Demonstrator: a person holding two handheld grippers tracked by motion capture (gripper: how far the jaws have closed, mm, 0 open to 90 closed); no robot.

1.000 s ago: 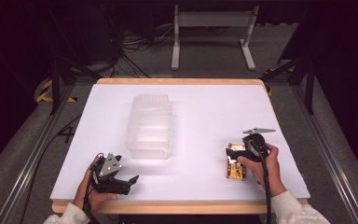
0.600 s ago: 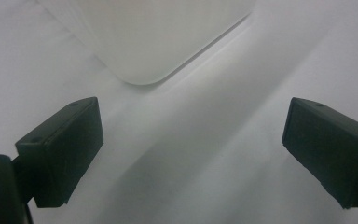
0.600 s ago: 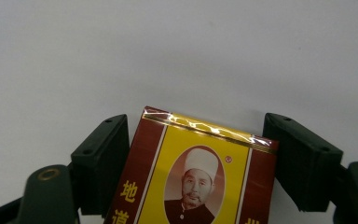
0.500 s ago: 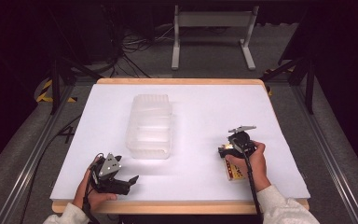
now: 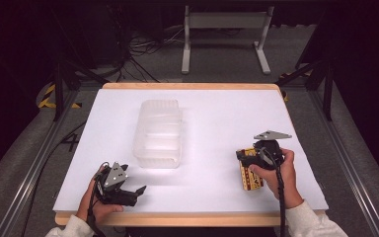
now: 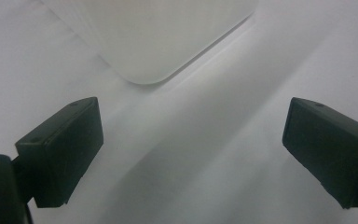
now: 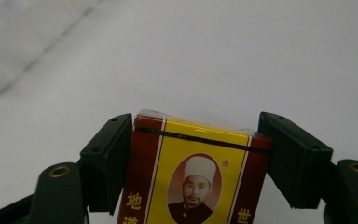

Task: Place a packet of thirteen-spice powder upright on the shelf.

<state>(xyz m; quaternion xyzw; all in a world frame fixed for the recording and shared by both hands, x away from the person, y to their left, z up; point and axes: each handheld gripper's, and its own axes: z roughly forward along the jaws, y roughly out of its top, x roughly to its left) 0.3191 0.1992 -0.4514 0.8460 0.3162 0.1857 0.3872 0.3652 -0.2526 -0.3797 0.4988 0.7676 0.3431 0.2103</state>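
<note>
A red and yellow box with a portrait on its face lies on the white table at the front right. My right gripper is shut on its far end, one black jaw pressed against each long side. A clear plastic container stands left of the table's middle; its rounded corner shows ahead of the left jaws. My left gripper rests near the front left edge, open, with bare table between its jaws.
The wooden table edge runs along the front. Beyond the table a grey metal stand and cables lie on the dark floor. Black frame rails flank both sides.
The right hand and its gripper have shifted slightly and turned over the box at the front right. The left gripper and the container have stayed put.
</note>
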